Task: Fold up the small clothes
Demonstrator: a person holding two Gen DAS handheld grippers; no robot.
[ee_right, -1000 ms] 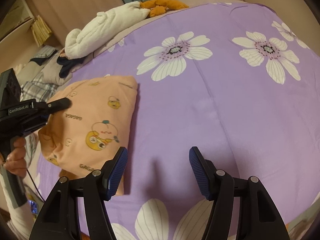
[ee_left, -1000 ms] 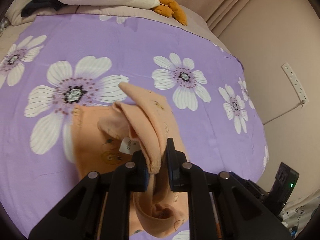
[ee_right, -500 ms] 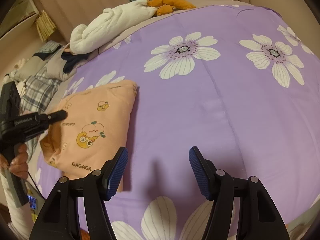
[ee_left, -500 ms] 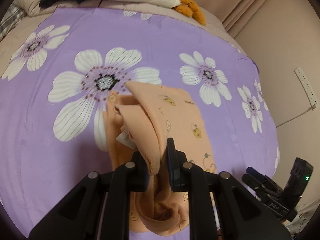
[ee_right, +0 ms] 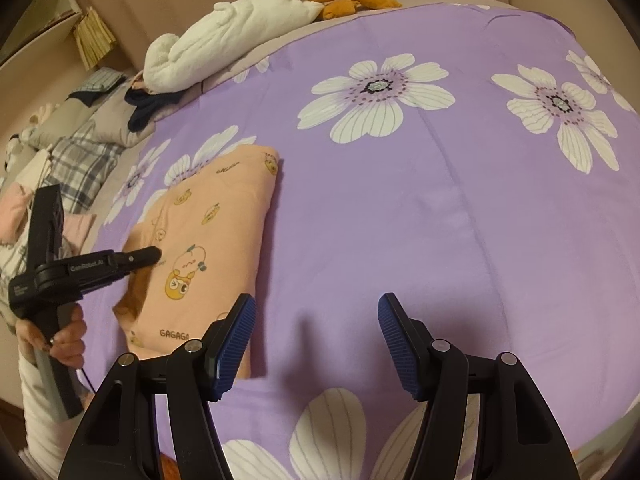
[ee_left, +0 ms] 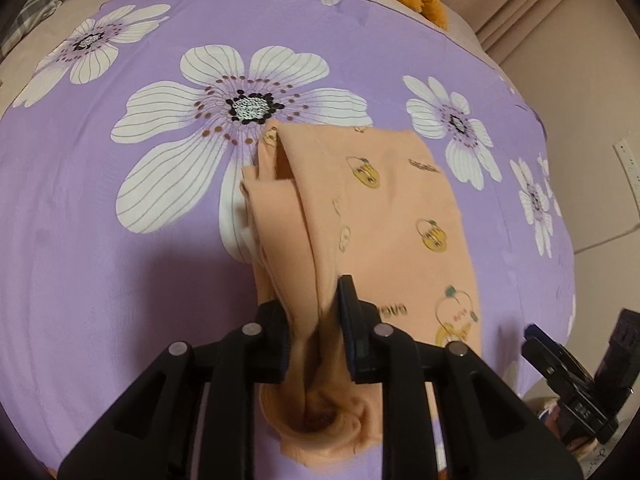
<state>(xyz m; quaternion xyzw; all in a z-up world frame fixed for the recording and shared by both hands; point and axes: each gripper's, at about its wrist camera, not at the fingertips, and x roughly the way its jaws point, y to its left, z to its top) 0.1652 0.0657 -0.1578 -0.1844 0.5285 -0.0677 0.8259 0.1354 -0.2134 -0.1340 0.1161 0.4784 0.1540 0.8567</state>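
1. The left gripper (ee_left: 316, 320) has a bunched fold of the peach garment (ee_left: 384, 216) between its pads, and its jaws are opening.
2. The garment lies folded on the purple flowered bedspread (ee_left: 120, 280), its long edge doubled over.
3. The right gripper (ee_right: 316, 340) hangs spread and empty over bare bedspread beside it.
4. The step looks like letting go of a laid fold; next, probably lift clear and flatten the lumpy near end.

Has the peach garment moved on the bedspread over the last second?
Yes. In the right wrist view the peach garment now lies flatter, its far edge nearer the white flower. The left gripper is opening around its edge.
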